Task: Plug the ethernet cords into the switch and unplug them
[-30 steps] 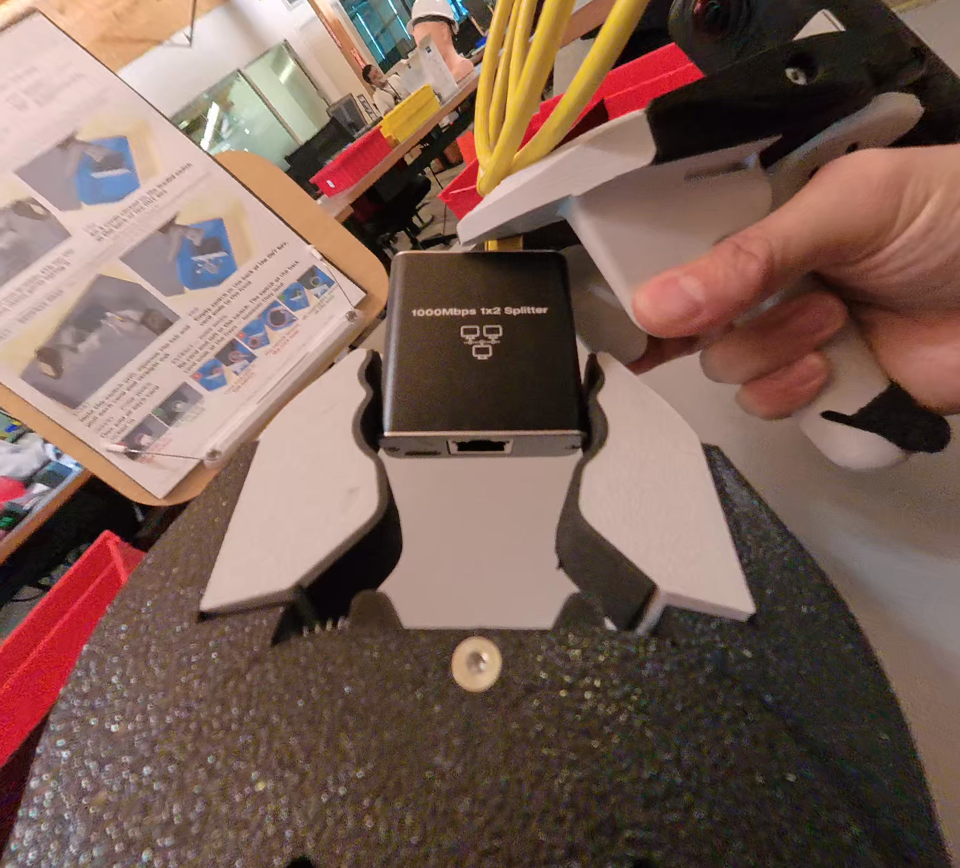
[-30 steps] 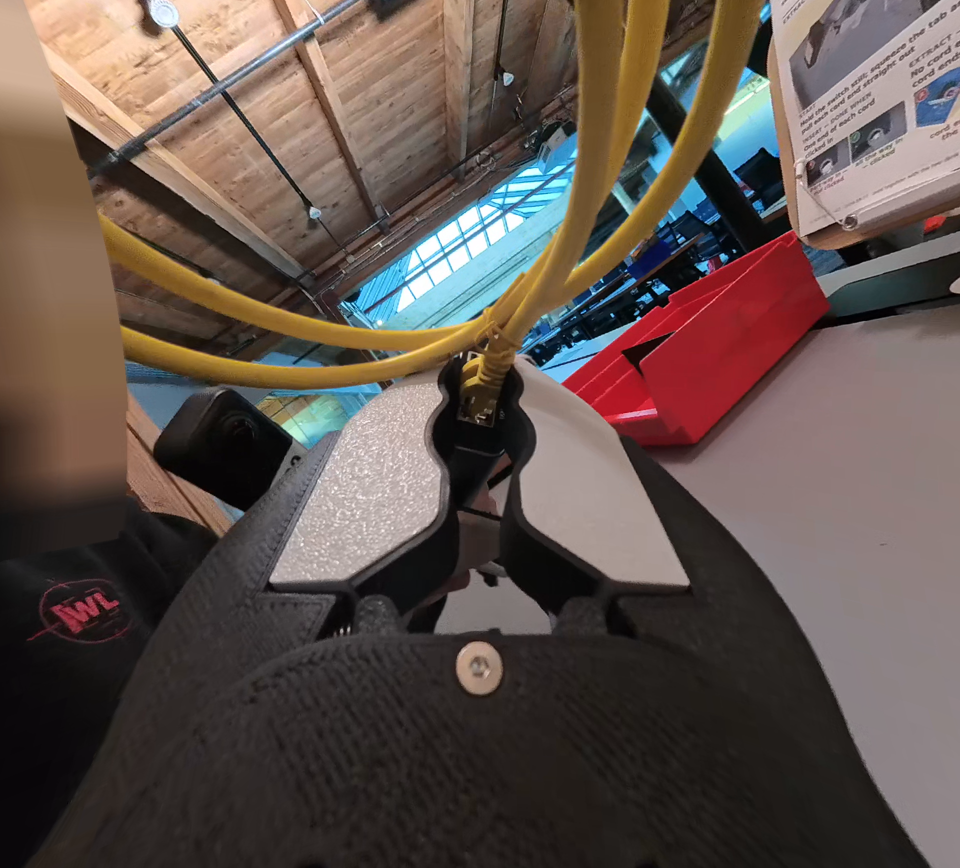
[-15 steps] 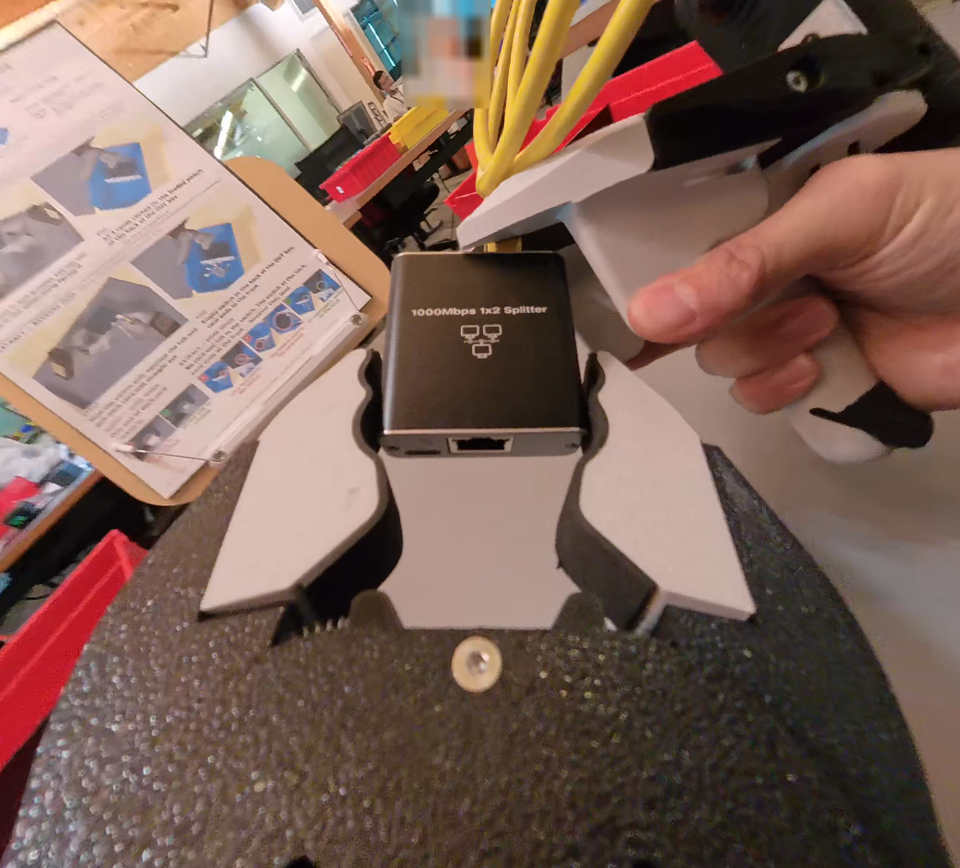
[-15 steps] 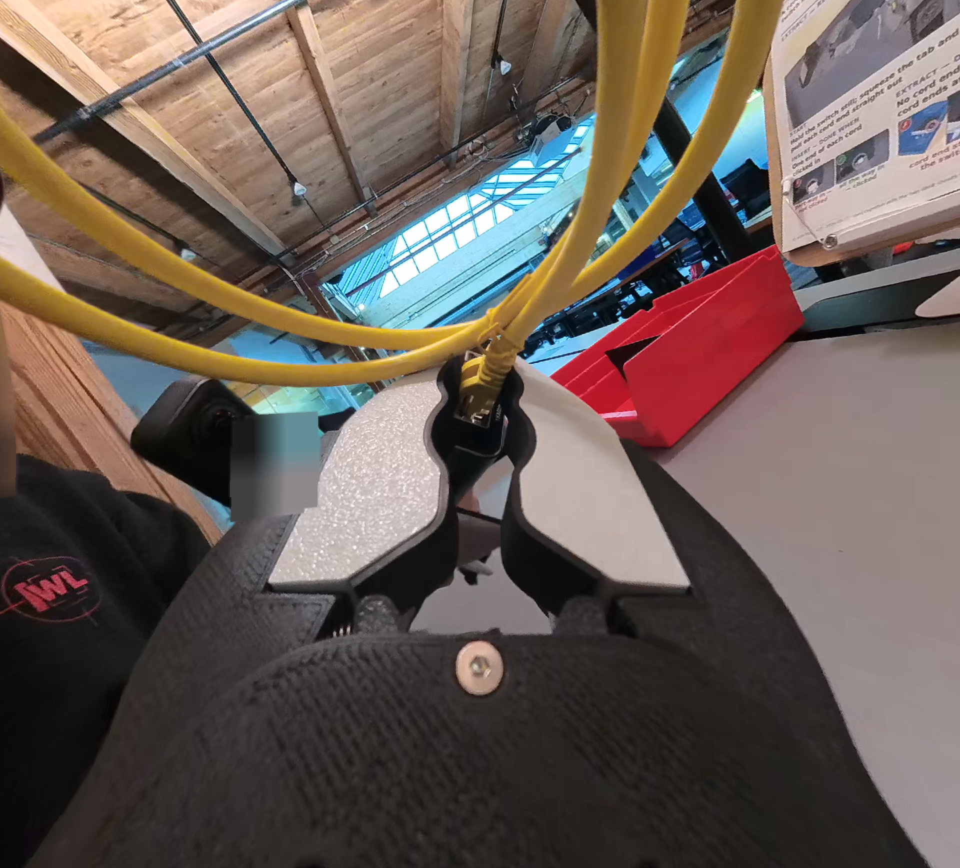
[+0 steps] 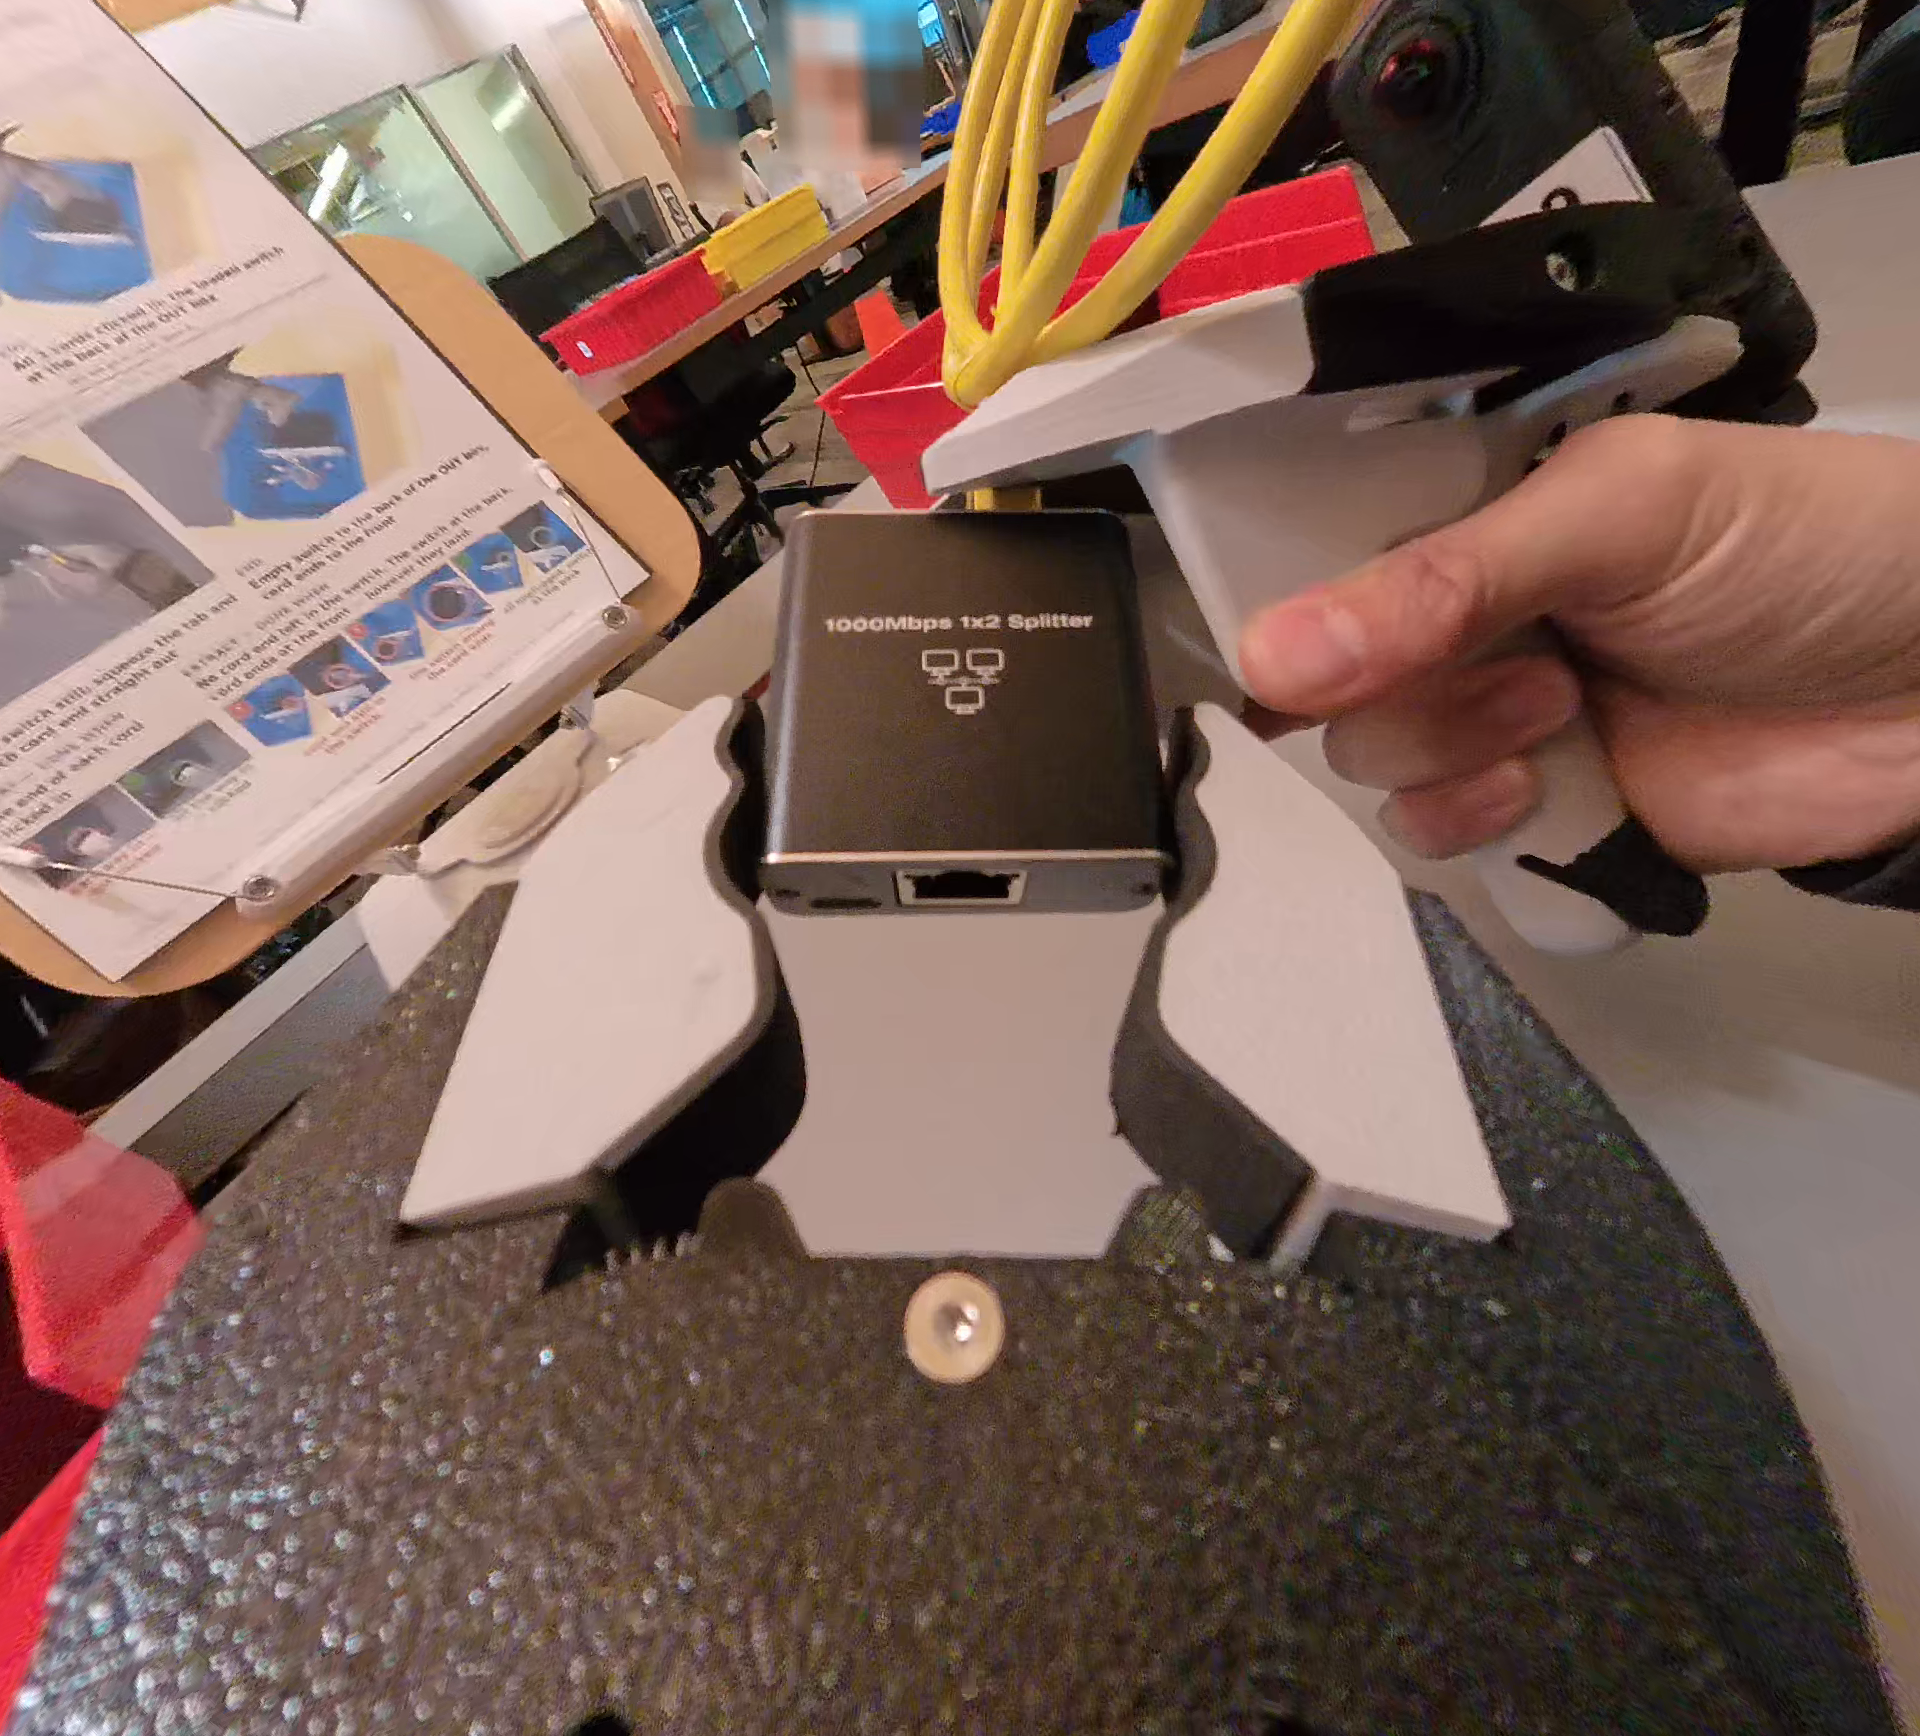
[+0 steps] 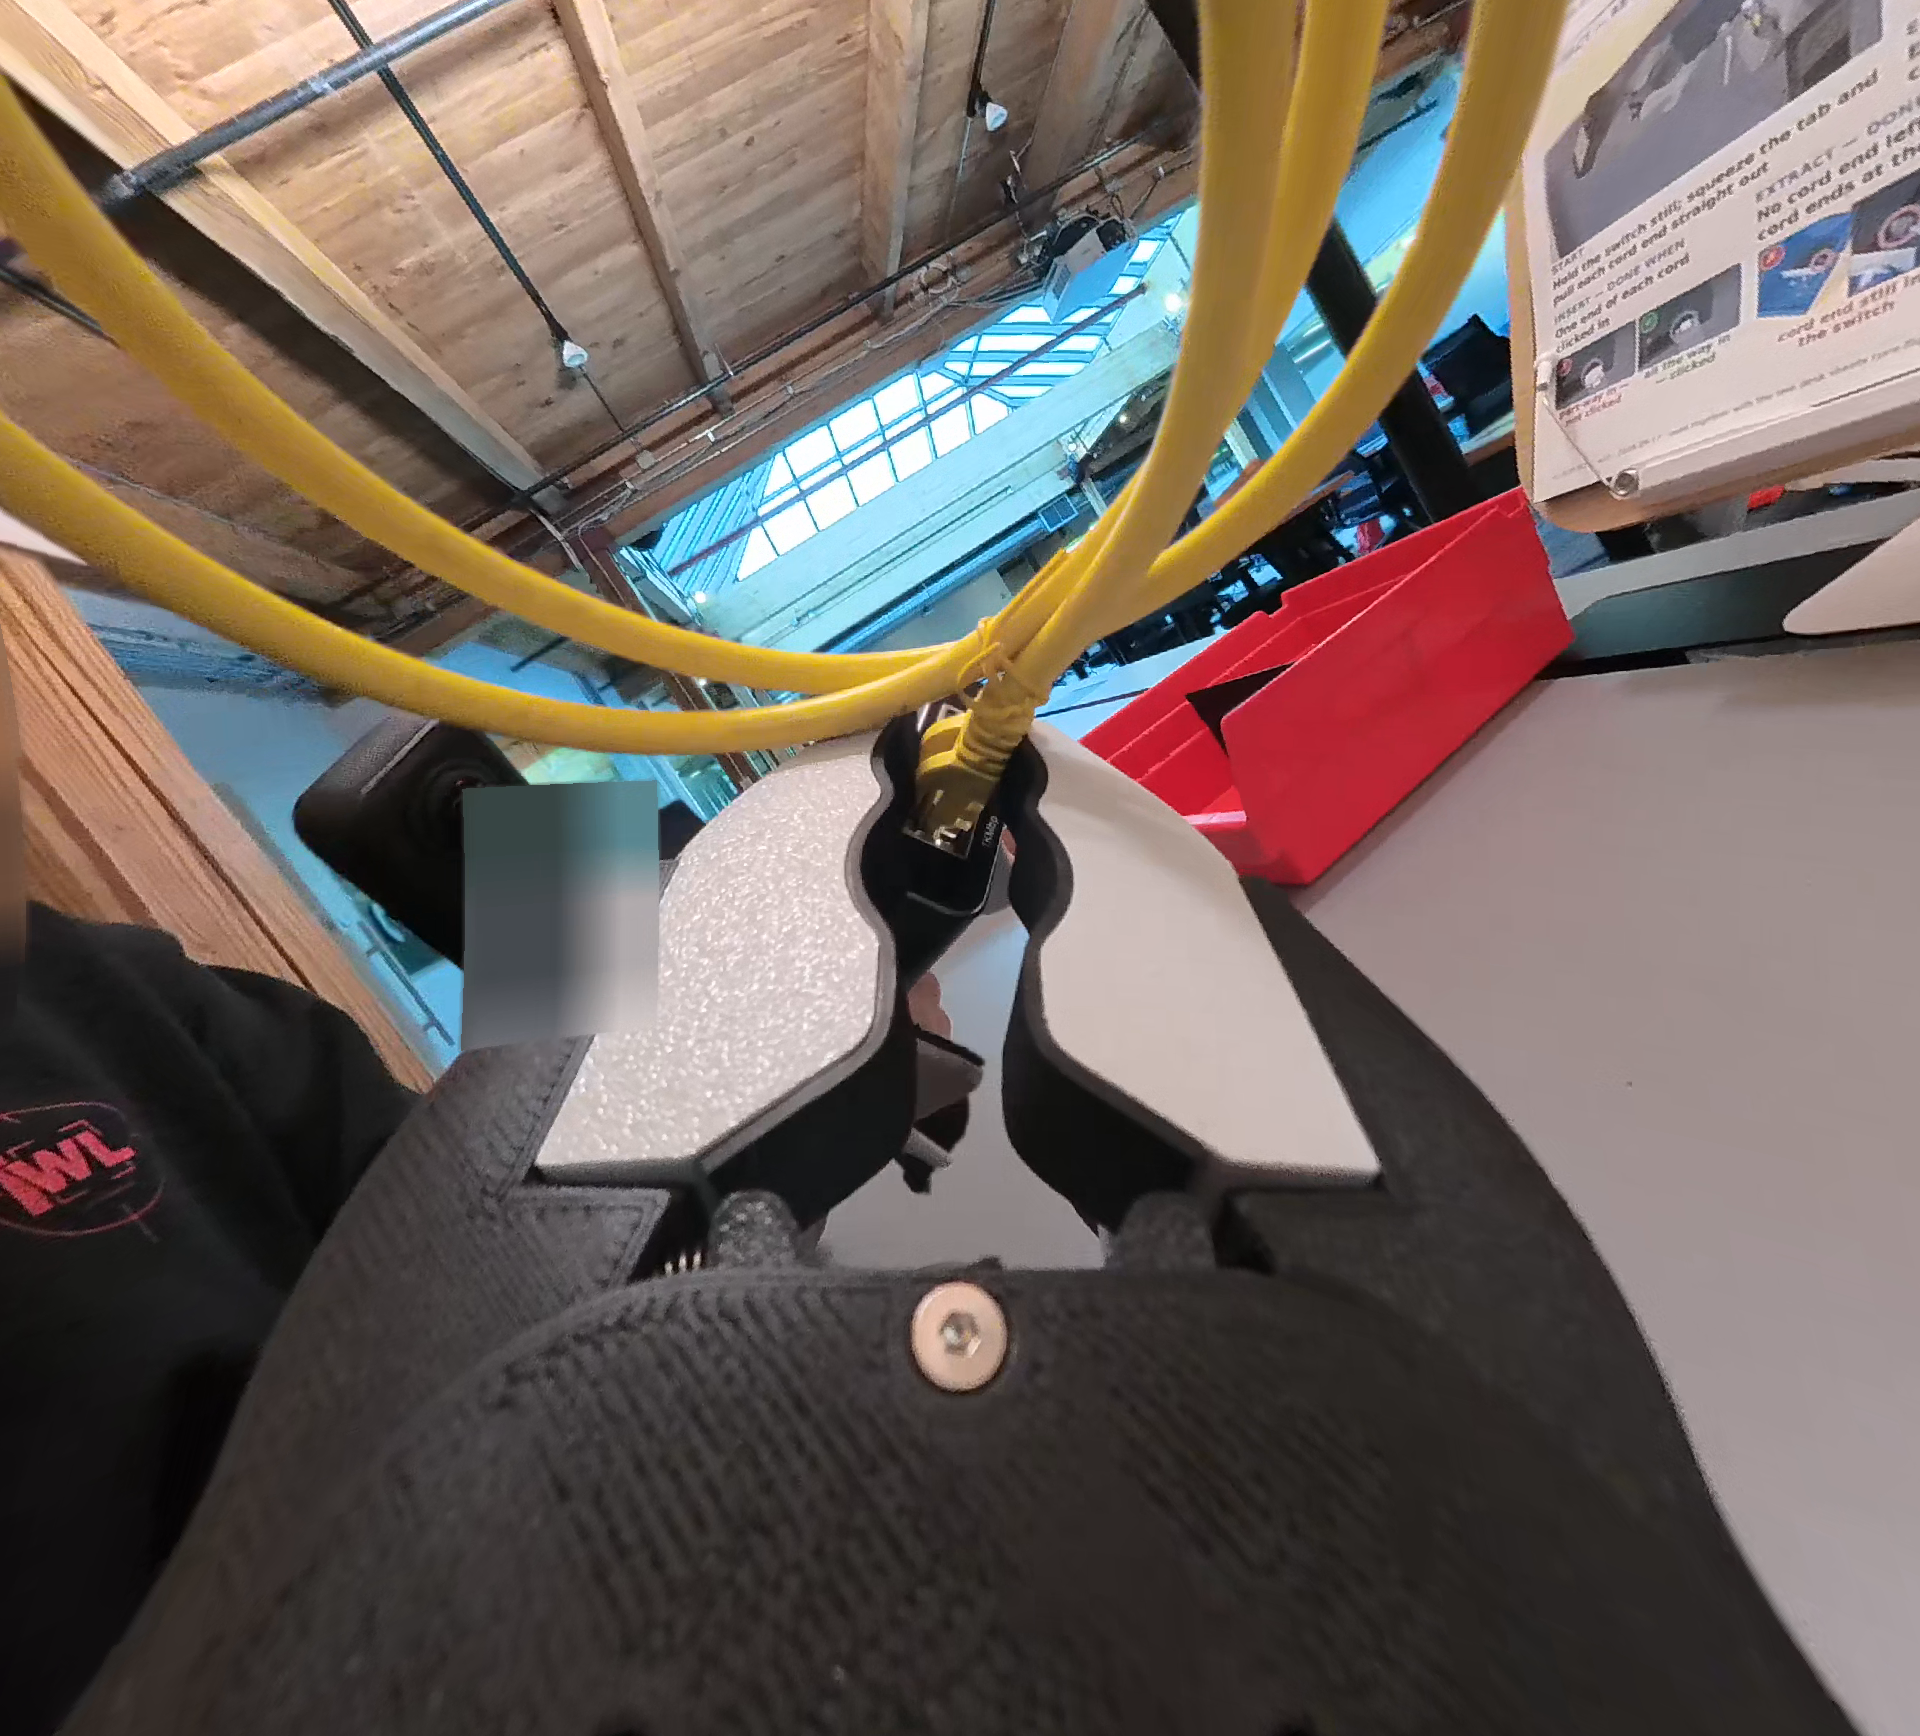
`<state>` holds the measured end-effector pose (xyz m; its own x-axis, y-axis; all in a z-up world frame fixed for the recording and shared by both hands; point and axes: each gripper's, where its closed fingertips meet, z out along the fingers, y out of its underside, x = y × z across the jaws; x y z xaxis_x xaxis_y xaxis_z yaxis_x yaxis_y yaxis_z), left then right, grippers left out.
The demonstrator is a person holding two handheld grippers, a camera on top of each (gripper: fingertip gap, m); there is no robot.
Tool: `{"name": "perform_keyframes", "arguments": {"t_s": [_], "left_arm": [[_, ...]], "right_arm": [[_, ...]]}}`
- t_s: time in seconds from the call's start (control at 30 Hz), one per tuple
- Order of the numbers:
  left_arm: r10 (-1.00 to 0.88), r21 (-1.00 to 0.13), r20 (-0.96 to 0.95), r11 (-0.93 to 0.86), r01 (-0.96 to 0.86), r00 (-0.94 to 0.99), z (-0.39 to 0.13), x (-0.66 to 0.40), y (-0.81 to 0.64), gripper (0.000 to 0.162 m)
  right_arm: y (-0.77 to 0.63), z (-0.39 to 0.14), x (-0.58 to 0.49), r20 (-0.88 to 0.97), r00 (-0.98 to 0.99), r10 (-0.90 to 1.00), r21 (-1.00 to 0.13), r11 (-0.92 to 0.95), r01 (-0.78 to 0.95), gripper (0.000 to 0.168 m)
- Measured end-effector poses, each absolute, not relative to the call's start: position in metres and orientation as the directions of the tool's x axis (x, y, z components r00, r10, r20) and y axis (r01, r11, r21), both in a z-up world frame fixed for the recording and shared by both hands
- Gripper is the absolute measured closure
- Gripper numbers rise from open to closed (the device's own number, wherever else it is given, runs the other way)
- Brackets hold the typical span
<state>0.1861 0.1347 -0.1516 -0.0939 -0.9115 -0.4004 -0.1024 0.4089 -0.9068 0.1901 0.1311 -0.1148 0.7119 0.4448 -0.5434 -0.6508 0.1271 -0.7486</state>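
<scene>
1. Up close, the left gripper (image 5: 961, 813) clamps the switch (image 5: 961, 699) by its two side walls, jaws narrowed to the box's width. It is a small black metal box with white print on top and one empty port in the end facing the camera.
2. Above its far end, the right gripper (image 6: 951, 813) closes narrowly on a yellow plug (image 6: 948, 793) seated in the switch's far face; whether the plug is fully home is hard to tell from this angle.
3. Looping upward from that plug, the yellow ethernet cords (image 5: 1049, 128) are bundled together by a tie just above the connector.
4. Holding the right gripper's handle is a hand (image 5: 1621, 647), to the right of the switch.
5. Just left of the switch stands a tilted instruction sheet (image 5: 239, 543) on a board, its corner near the left finger.
6. Behind the cords lies a red bin (image 6: 1382, 668) on the grey table (image 6: 1662, 959), which is open to the right.
</scene>
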Motion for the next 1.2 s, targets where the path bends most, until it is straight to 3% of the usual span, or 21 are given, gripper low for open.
{"name": "perform_keyframes", "arguments": {"t_s": [0.1, 0.23, 0.4, 0.53, 0.7, 0.97, 1.2], "left_arm": [[-0.847, -0.84, -0.531, 0.532, -0.107, -0.04, -0.148, 0.185, 0.139, 0.088], [-0.827, -0.821, -0.561, 0.562, -0.107, -0.039, -0.147, 0.184, 0.141, 0.087], [-0.922, -0.921, -0.364, 0.378, -0.097, -0.132, -0.15, 0.186, 0.136, 0.088], [-0.828, -0.821, -0.558, 0.56, -0.109, -0.056, -0.148, 0.184, 0.143, 0.088], [-0.765, -0.764, -0.644, 0.644, -0.035, 0.003, -0.128, 0.178, 0.144, 0.088], [-0.782, -0.78, -0.614, 0.622, 0.064, 0.105, -0.094, 0.163, 0.161, 0.088], [-0.727, -0.709, -0.673, 0.687, 0.16, 0.137, -0.077, 0.152, 0.156, 0.088]], "right_arm": [[0.13, -0.112, 0.189, -0.57, 0.668, 0.479, -0.709, 0.124, -0.694, 0.152], [0.131, -0.113, 0.189, -0.579, 0.654, 0.487, -0.697, 0.121, -0.707, 0.152], [0.132, -0.116, 0.191, -0.592, 0.652, 0.474, -0.692, 0.116, -0.712, 0.151], [0.131, -0.114, 0.189, -0.601, 0.627, 0.496, -0.68, 0.096, -0.727, 0.153], [0.128, -0.096, 0.178, -0.603, 0.546, 0.582, -0.628, 0.077, -0.775, 0.153], [0.128, -0.083, 0.16, -0.524, 0.639, 0.563, -0.716, 0.114, -0.689, 0.145], [0.127, -0.081, 0.16, -0.592, 0.544, 0.595, -0.64, 0.065, -0.766, 0.144]]}}
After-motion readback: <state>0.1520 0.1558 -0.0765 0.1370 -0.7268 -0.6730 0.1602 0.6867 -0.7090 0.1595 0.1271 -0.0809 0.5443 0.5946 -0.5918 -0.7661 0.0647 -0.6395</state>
